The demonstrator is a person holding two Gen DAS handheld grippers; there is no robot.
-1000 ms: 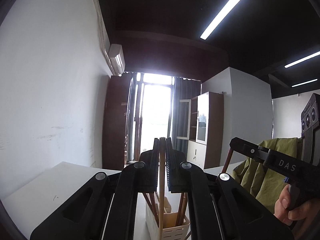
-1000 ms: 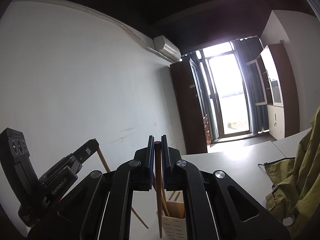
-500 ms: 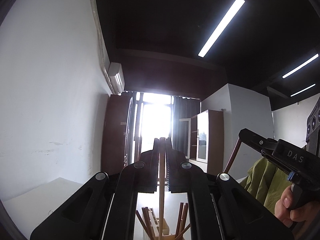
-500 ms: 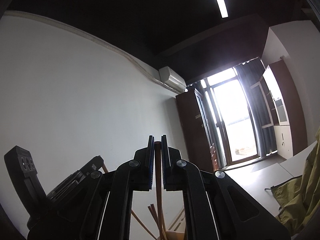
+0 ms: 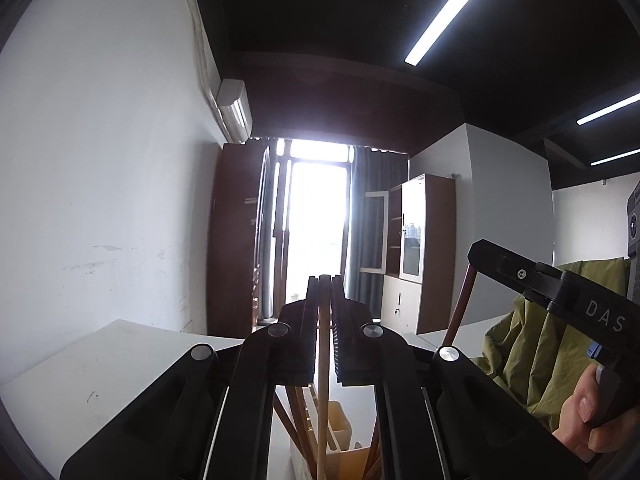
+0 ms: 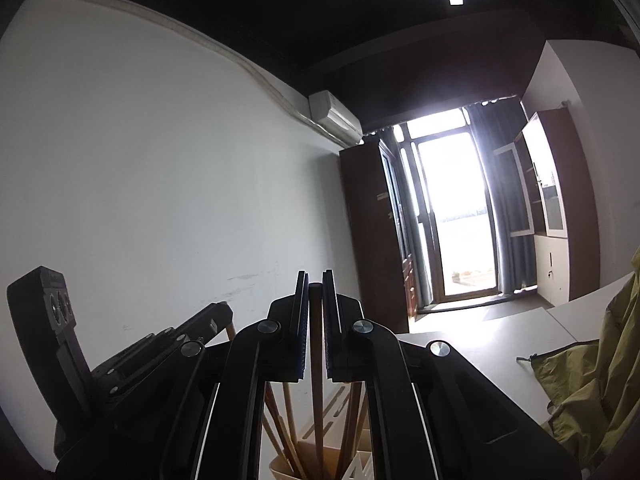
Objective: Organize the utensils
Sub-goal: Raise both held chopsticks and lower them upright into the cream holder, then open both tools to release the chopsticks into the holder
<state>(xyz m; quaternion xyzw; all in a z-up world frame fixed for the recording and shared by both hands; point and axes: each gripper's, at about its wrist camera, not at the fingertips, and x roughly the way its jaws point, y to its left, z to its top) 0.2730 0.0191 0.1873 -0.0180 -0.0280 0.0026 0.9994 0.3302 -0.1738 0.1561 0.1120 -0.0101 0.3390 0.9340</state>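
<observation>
Pale wood shows between the jaws of the left gripper (image 5: 325, 280), which are clamped on a light chopstick (image 5: 323, 392) that runs straight down into the cream utensil holder (image 5: 340, 436) on the white counter (image 5: 120, 360). Several darker chopsticks (image 5: 298, 420) lean in that holder. The right gripper (image 6: 315, 276) has its jaws pressed on a dark brown chopstick (image 6: 317, 384), whose lower end also drops into the utensil holder (image 6: 312, 464) among other sticks. In the left wrist view the right gripper (image 5: 476, 250) appears at the right, gripping the dark chopstick (image 5: 460, 304), with the person's right hand (image 5: 588, 420) on its handle. An olive green jacket (image 6: 600, 376) lies on the counter to the right
</observation>
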